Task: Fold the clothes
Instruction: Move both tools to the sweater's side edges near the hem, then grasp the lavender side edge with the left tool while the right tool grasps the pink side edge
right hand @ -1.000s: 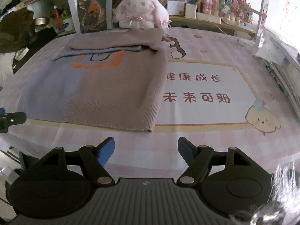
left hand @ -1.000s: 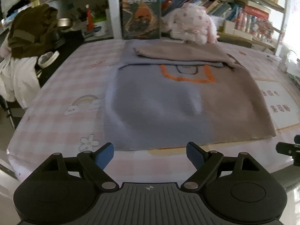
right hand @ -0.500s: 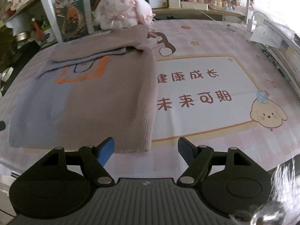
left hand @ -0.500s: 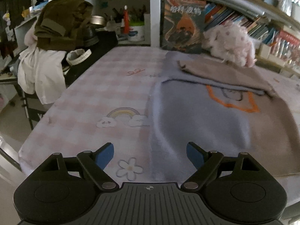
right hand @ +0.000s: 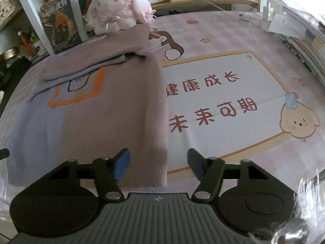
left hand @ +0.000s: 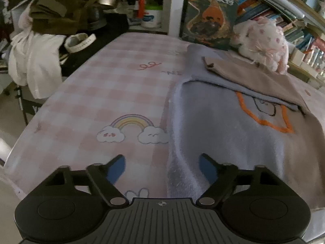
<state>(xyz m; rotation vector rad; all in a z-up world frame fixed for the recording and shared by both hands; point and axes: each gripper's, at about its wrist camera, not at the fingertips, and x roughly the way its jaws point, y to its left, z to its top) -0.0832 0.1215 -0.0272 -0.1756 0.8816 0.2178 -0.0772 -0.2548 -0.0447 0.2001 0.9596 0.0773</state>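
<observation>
Sweater (right hand: 105,105) hem corners between both closing, unpressed jaws; plush toy (right hand: 117,6), perhaps touching, behind it.

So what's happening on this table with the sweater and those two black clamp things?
A person is folding a knitted lilac and taupe sweater spread flat on a pink checked tablecloth, its sleeves already folded across the top. Each hand holds a black two-finger gripper. The left gripper straddles the sweater's near lilac corner; the right gripper straddles the near taupe corner. Both sets of jaws are closing, with the hem edge between them but not yet pinched. A pink plush toy sits behind.
</observation>
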